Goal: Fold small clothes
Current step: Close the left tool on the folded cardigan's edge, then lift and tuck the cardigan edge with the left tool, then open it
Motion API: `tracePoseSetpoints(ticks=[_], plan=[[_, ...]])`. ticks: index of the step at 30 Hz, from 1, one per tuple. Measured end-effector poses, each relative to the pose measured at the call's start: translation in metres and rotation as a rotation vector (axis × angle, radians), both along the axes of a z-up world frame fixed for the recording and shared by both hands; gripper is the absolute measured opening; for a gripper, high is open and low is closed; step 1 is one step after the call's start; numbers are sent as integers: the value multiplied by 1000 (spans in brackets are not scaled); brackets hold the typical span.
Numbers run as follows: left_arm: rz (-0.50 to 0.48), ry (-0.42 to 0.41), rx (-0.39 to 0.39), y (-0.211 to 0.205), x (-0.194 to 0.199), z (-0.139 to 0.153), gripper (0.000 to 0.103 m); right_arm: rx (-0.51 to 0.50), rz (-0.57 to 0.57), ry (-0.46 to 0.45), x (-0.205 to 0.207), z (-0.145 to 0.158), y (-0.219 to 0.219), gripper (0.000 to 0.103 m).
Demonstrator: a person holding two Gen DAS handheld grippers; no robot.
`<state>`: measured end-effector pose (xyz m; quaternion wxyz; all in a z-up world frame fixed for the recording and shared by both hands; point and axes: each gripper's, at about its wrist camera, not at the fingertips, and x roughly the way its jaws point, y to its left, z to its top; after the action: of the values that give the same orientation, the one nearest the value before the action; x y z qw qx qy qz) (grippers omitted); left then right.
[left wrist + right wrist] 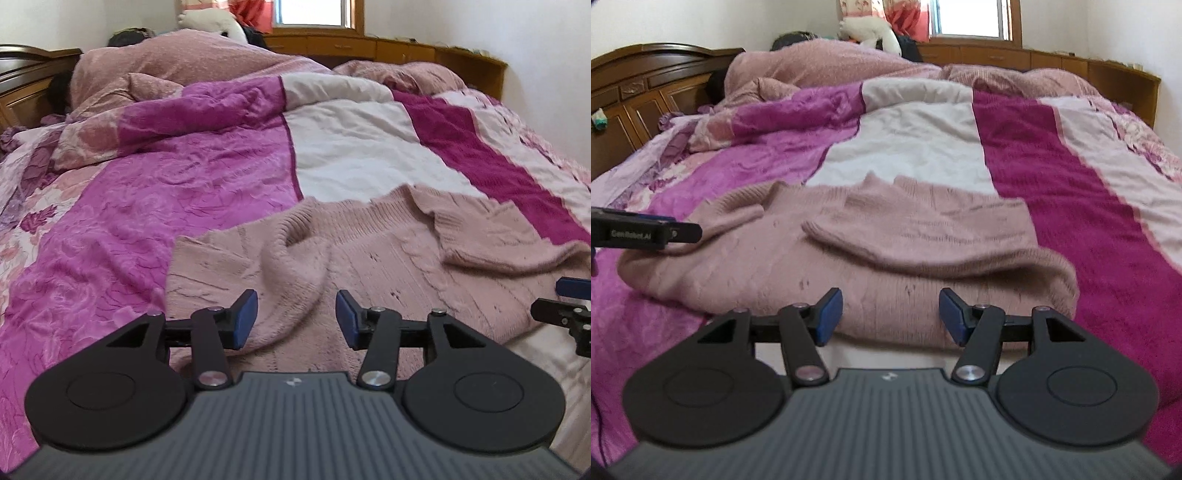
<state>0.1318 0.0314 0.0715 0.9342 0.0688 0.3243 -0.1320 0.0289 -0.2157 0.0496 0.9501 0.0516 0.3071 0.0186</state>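
A small pink knitted sweater (369, 251) lies on the bed, partly folded, with a sleeve laid across its body; it also shows in the right wrist view (871, 251). My left gripper (296, 319) is open just above the sweater's near edge, by the soft rolled collar (291, 266). My right gripper (891, 316) is open at the sweater's near hem, holding nothing. The right gripper's tip shows at the right edge of the left wrist view (565, 306). The left gripper shows at the left edge of the right wrist view (646, 232).
The bed is covered by a magenta, white and dark pink quilt (207, 177). A pink blanket heap (177, 62) lies at the far end, with a white plush toy (210, 22) behind it. A wooden headboard (646, 85) stands left and wooden cabinets (1034, 59) run along the back.
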Motion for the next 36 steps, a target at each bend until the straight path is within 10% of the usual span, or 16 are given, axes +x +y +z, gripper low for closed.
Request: tracePoseSetpoints(ticks=[12, 16, 21, 36], plan=[[-31, -34, 158, -24, 22, -25, 55, 22, -13, 28, 5, -15, -2, 61], [23, -54, 167, -24, 34, -27, 15, 12, -6, 30, 5, -15, -1, 62], [172, -127, 96, 0, 45, -7, 13, 19, -1, 30, 5, -16, -3, 62], [446, 90, -277, 107, 112, -17, 14, -8, 6, 29, 4, -18, 1, 63]])
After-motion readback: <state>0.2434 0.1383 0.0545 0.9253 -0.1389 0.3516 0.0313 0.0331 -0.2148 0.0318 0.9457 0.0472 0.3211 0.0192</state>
